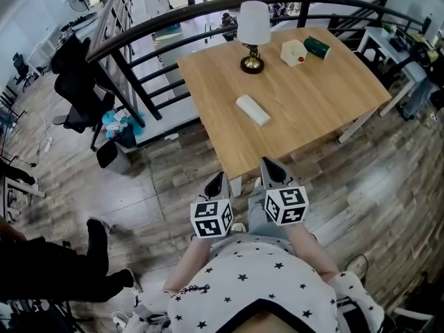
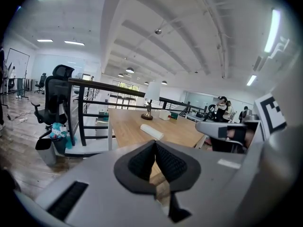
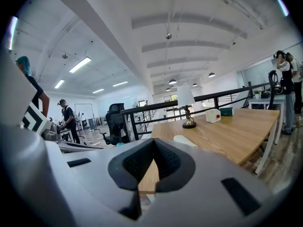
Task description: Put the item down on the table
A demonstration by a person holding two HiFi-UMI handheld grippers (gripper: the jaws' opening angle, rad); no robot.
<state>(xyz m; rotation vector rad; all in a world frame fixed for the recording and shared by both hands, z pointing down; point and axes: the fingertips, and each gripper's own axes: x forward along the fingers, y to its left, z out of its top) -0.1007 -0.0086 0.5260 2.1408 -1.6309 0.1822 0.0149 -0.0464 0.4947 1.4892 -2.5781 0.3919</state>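
A white roll-shaped item (image 1: 252, 109) lies on the wooden table (image 1: 319, 103), near its middle, with nothing holding it. The same item shows in the left gripper view (image 2: 151, 132) and in the right gripper view (image 3: 185, 140). Both grippers hover side by side off the table's near edge, in front of the person. My left gripper (image 1: 217, 180) is shut, its pads (image 2: 142, 161) meeting with nothing between them. My right gripper (image 1: 272, 164) is also shut and empty, its pads (image 3: 166, 161) pressed together. Both point toward the table and are well short of the item.
At the table's far side stand a lamp (image 1: 252, 30), a white box with a red dot (image 1: 293, 52) and a green can (image 1: 318, 46). A black railing (image 1: 159, 37) runs behind and left of the table. An office chair (image 1: 80, 82) and a person in black (image 1: 55, 269) are at left.
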